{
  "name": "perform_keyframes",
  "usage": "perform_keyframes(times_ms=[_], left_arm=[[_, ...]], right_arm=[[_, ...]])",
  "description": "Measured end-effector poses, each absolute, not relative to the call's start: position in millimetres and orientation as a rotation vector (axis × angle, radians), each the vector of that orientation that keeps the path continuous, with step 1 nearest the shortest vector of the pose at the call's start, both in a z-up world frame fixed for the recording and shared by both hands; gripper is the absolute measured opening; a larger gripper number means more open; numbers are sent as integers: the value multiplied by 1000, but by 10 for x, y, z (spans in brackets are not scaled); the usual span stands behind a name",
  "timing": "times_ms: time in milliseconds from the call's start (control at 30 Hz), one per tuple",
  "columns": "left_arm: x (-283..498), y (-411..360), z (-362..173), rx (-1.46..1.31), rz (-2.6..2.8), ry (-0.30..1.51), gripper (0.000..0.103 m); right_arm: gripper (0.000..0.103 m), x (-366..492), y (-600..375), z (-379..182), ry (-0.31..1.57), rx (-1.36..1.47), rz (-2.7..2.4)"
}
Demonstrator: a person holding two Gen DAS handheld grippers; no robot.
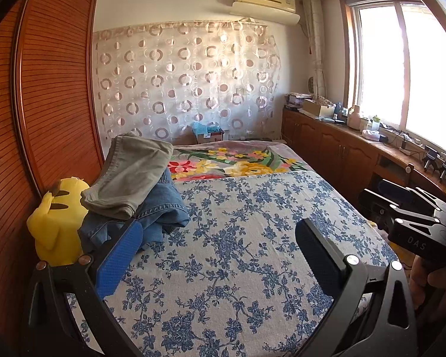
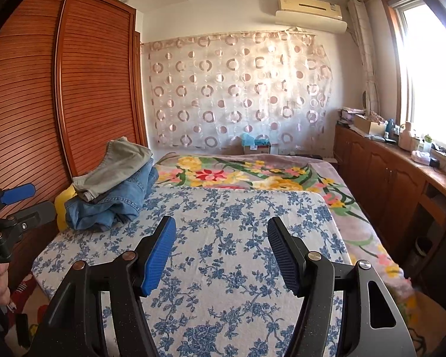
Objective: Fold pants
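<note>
Folded khaki pants lie on top of crumpled blue jeans at the bed's left side, also seen in the right wrist view as khaki pants over jeans. My left gripper is open and empty, held above the blue-flowered sheet, its left finger close to the jeans. My right gripper is open and empty above the sheet, right of the pile. Each gripper shows in the other's view: the right gripper at the right edge, the left gripper at the left edge.
A yellow plush toy sits left of the pile against the wooden wardrobe. A flowered blanket covers the far half of the bed. A wooden cabinet with clutter runs under the window at right.
</note>
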State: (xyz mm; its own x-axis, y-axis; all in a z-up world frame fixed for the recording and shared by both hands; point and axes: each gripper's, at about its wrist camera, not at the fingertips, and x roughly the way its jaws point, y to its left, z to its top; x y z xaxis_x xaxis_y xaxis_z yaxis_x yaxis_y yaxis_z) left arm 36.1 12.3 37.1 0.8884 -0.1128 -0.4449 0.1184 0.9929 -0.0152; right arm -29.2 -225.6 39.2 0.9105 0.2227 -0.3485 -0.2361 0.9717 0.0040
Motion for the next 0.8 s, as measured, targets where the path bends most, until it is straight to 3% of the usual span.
perform_keyframes(times_ms=[800], left_arm=[[365,121,368,13,-121,461,103]], right_arm=[[66,-322,-2230,373,348,-36,237]])
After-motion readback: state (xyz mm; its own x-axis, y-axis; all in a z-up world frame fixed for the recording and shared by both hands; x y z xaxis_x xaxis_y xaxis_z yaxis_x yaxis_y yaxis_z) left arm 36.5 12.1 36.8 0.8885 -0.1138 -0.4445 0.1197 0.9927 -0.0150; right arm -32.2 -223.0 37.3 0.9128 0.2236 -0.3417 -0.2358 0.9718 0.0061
